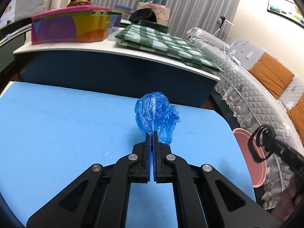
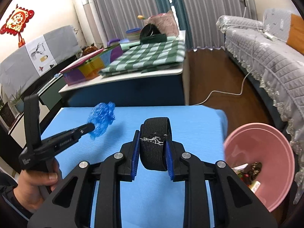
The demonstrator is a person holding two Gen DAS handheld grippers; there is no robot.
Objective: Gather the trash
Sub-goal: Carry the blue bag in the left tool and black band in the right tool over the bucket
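My left gripper (image 1: 152, 133) is shut on a crumpled blue plastic bag (image 1: 156, 114) and holds it above the blue table (image 1: 57, 133). It also shows from the side in the right wrist view (image 2: 91, 127), with the bag (image 2: 102, 118) at its tip. My right gripper (image 2: 153, 138) is shut on a loop of black elastic strap (image 2: 154, 144) with frayed white threads, above the blue table (image 2: 199, 129). A pink basin (image 2: 273, 161) holding several scraps of trash sits off the table's right edge, and its rim shows in the left wrist view (image 1: 247, 152).
A white-topped blue cabinet (image 2: 133, 87) stands behind the table with a colourful box (image 1: 72, 26) and a green checked cloth (image 1: 161, 43). A grey quilted sofa (image 2: 266, 57) runs along the right. A white cable (image 2: 228, 93) lies on the wooden floor.
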